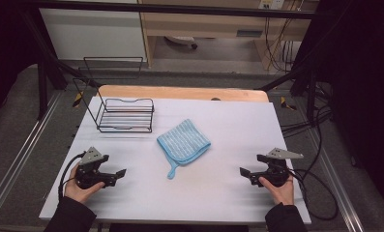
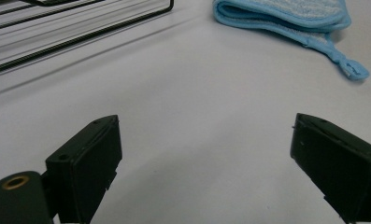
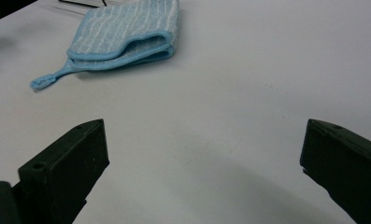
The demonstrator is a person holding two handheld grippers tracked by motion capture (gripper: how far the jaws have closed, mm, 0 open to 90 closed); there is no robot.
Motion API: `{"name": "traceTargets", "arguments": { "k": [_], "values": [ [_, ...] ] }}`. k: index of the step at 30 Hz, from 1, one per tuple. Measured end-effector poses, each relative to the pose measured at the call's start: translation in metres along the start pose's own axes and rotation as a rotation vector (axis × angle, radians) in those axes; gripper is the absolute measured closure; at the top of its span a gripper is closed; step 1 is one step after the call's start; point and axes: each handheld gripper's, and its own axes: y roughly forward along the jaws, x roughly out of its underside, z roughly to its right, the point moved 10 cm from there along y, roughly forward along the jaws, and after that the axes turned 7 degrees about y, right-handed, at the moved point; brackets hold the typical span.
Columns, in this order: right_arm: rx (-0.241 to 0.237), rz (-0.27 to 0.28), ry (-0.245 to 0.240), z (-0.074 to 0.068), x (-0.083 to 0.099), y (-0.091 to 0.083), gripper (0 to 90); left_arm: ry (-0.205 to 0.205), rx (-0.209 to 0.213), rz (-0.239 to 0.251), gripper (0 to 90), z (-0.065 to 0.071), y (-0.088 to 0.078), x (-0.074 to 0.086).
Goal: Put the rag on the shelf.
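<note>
So both grippers, left and right, rest wide open and empty; next comes reaching forward and inward to the folded blue cloth between them.

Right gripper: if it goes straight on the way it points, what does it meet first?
Probably bare white table. The right gripper is open, and the folded blue cloth lies ahead but off to the left of its line in the right gripper view. Depth is hard to judge.
</note>
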Motion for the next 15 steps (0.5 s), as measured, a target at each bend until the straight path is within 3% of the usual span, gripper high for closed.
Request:
{"name": "traceTargets", "arguments": {
  "k": [8, 15],
  "values": [
    [0.000, -0.004, 0.007, -0.002, 0.001, 0.002, 2.0, 0.004, -0.003, 0.004, 8.9, 0.001, 0.000, -0.001],
    [-0.003, -0.010, -0.001, -0.013, -0.001, 0.010, 1.7, 0.006, -0.009, 0.007, 9.6, -0.001, 0.000, -0.001]
  ]
}}
